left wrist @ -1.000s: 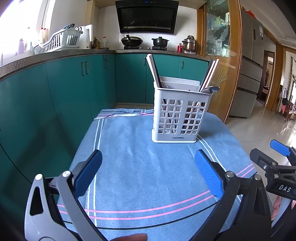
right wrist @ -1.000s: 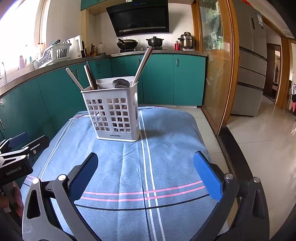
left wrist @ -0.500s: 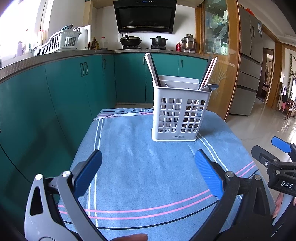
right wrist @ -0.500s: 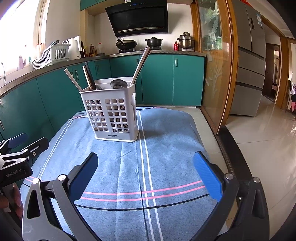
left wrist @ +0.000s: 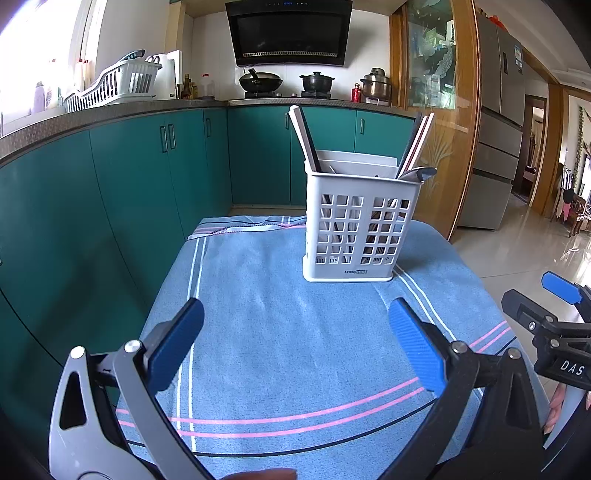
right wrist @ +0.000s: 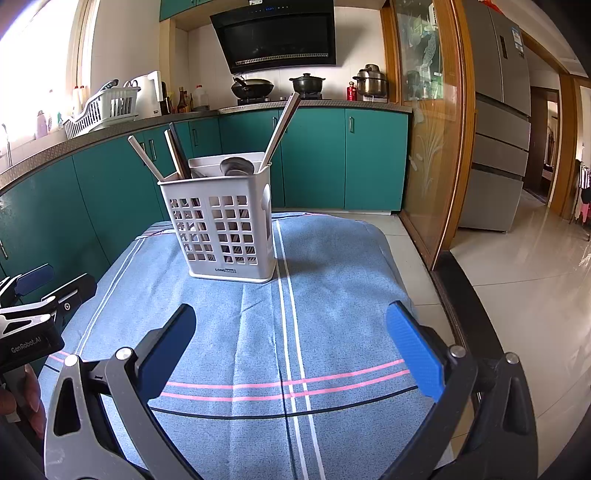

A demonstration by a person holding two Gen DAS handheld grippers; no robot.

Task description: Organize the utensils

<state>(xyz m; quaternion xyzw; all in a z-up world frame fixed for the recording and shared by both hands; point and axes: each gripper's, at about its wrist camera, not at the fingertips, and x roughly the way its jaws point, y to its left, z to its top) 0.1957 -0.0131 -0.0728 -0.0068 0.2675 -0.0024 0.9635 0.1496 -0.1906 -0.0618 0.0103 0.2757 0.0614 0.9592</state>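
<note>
Caddy drifts a touch farther ahead of us; left gripper and right gripper both gape wide, empty, over the cloth.

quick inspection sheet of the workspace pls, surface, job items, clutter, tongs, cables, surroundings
surface: blue striped cloth covers the table; some creases, far edge bunched.
job's things: white slotted utensil holder stands upright on the cloth, with chopsticks leaning out and a spoon inside.
clutter: nothing seen loose on the cloth.
grippers: left tongs open and empty, above the near cloth; right tongs open and empty, likewise.
cables: nothing seen.
surroundings: teal cabinets, dish rack, wok and pots on the stove, range hood, fridge.
</note>
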